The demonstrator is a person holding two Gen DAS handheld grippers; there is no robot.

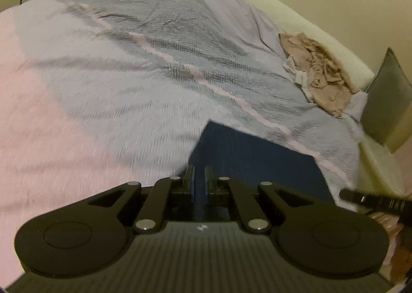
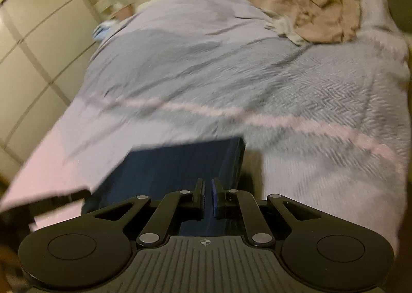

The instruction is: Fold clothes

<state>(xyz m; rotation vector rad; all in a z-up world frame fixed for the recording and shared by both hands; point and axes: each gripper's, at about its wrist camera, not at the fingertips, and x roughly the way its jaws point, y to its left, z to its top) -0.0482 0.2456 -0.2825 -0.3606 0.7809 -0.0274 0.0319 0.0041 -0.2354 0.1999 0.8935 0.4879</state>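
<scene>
Pinching a dark blue garment (image 1: pixel 247 148) along its near edge, the left gripper (image 1: pixel 199 174) and right gripper (image 2: pixel 208 190) are both clamped on it. Tan clothes (image 2: pixel 316 15) lie heaped on the bedspread (image 2: pixel 206 66).

- Bedspread (image 1: pixel 154 66): woven cloth, herringbone texture, matt.
- Navy garment (image 1: pixel 247 148): smooth matt fabric.
- Beige clothes (image 2: pixel 316 17): crumpled soft cloth.
- Left gripper (image 1: pixel 200 177): matt black plastic, metal rivets.

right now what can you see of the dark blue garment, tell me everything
The dark blue garment is a flat, smooth-looking cloth with straight edges and a sharp far corner, seemingly already folded. It lies on the lilac bedspread. The left gripper and the right gripper are each shut on its near edge, one at either side.
</scene>
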